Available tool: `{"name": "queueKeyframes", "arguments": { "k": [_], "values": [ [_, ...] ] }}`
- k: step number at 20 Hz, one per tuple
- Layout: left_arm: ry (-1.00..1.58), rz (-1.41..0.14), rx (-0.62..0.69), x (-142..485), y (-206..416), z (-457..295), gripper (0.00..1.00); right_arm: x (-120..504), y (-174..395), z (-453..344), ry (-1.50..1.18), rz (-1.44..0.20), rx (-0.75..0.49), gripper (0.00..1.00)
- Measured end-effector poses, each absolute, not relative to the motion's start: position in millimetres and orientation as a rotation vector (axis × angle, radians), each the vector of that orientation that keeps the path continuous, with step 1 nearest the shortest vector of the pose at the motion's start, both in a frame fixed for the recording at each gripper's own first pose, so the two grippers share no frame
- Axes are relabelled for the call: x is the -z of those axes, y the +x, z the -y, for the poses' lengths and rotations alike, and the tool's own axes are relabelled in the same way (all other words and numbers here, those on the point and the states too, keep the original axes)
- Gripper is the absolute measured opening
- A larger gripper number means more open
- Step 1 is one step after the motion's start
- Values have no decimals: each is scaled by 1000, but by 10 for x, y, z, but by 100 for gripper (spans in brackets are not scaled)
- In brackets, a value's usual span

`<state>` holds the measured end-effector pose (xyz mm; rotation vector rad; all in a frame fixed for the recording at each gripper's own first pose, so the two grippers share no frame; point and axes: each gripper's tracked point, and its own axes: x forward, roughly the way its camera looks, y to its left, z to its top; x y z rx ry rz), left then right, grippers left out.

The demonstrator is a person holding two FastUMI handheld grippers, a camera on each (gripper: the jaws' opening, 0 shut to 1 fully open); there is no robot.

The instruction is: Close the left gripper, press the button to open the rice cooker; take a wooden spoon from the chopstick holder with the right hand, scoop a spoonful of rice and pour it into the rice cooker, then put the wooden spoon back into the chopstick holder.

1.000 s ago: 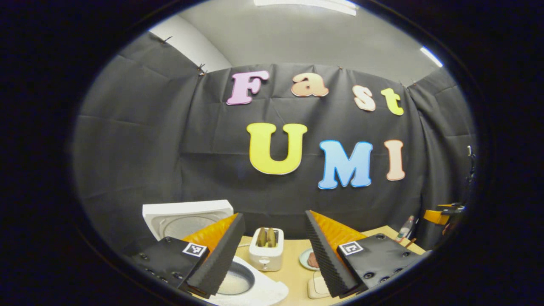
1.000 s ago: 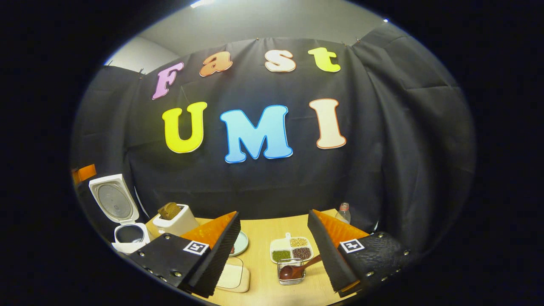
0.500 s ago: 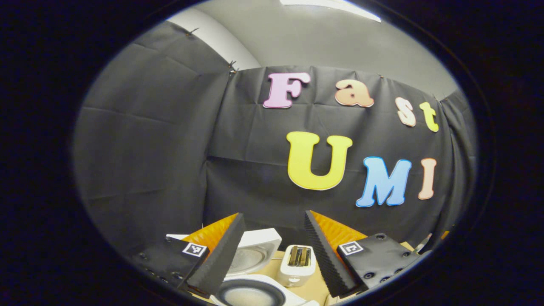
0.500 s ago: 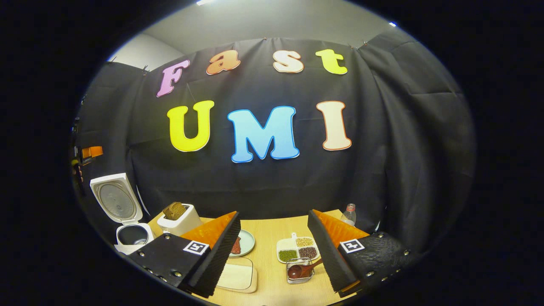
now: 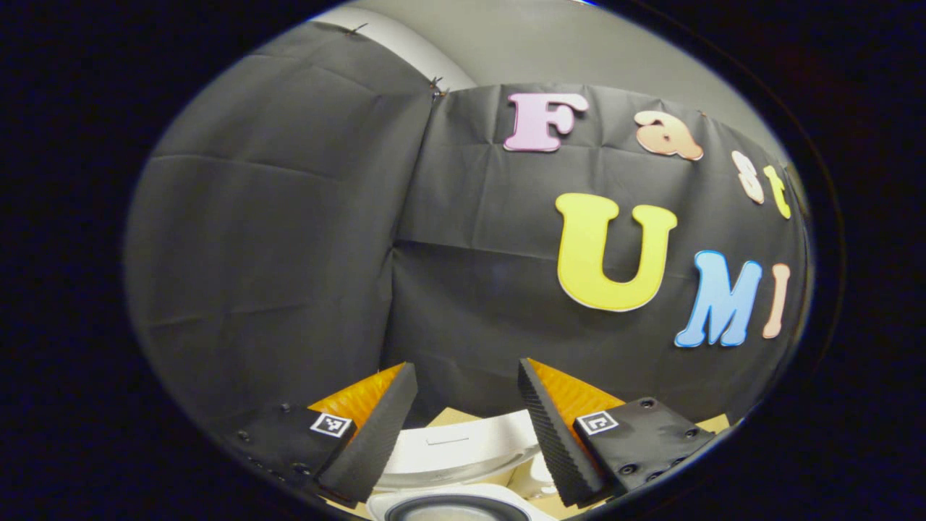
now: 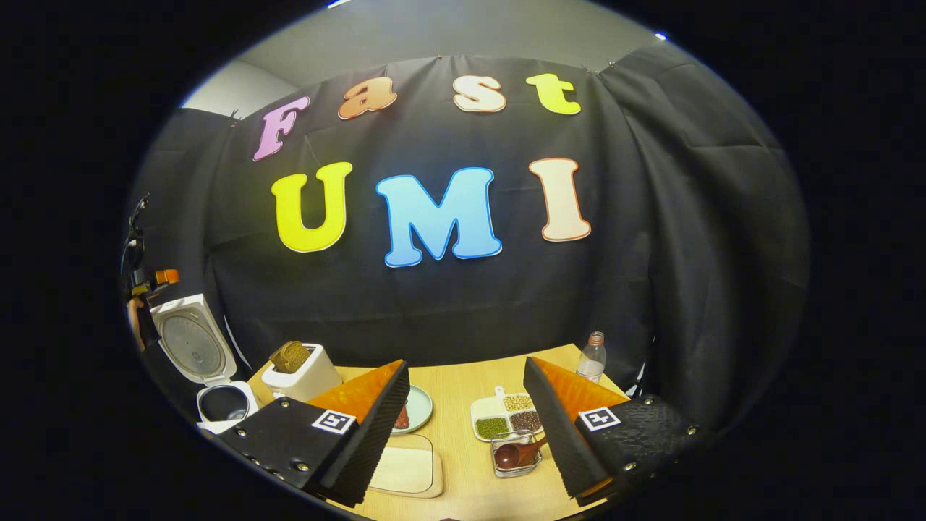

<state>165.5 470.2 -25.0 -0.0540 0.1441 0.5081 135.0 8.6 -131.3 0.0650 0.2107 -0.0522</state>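
Observation:
The white rice cooker [image 6: 217, 401] stands at the table's far left with its lid [image 6: 189, 346] raised. In the left gripper view the lid [image 5: 456, 449] sits just beyond the fingers and the pot's rim [image 5: 456, 509] lies at the bottom edge. My left gripper [image 5: 466, 409] is open and holds nothing. A dark wooden spoon [image 6: 515, 454] lies in the clear chopstick holder [image 6: 517, 467], near my right finger. My right gripper [image 6: 466, 412] is open above the table, also holding nothing. The left gripper [image 6: 155, 278] and a hand show far off above the cooker.
A white toaster [image 6: 300, 375] with bread stands beside the cooker. On the wooden table [image 6: 463, 394] are a small plate [image 6: 416, 411], a pale board [image 6: 406, 470], a divided dish of beans [image 6: 506, 422] and a plastic bottle [image 6: 592, 358]. Black cloth walls close the back and sides.
The left gripper view has swung left and closer to the cooker; toaster and plate have slid out of it. The right gripper view shifted slightly. Both grippers stayed open.

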Motion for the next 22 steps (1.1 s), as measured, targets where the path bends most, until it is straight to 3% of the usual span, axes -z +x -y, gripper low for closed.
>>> {"name": "queueKeyframes", "arguments": {
  "k": [4,12,15,17,22],
  "values": [
    [39,-224,-596,538,1711,-4914,99,1291,1441,-91,39,-210,43,96],
    [40,-184,-559,571,1435,-4489,99,1255,1522,-217,20,-199,-26,96],
    [28,-175,-553,640,1269,-4266,92,1232,1502,-214,54,-191,-38,96],
    [33,-183,-542,718,1154,-4103,99,1214,1480,-197,50,-192,-47,96],
    [37,-187,-522,1027,836,-3748,95,940,1381,-238,38,-128,-91,96]
  ]
}}
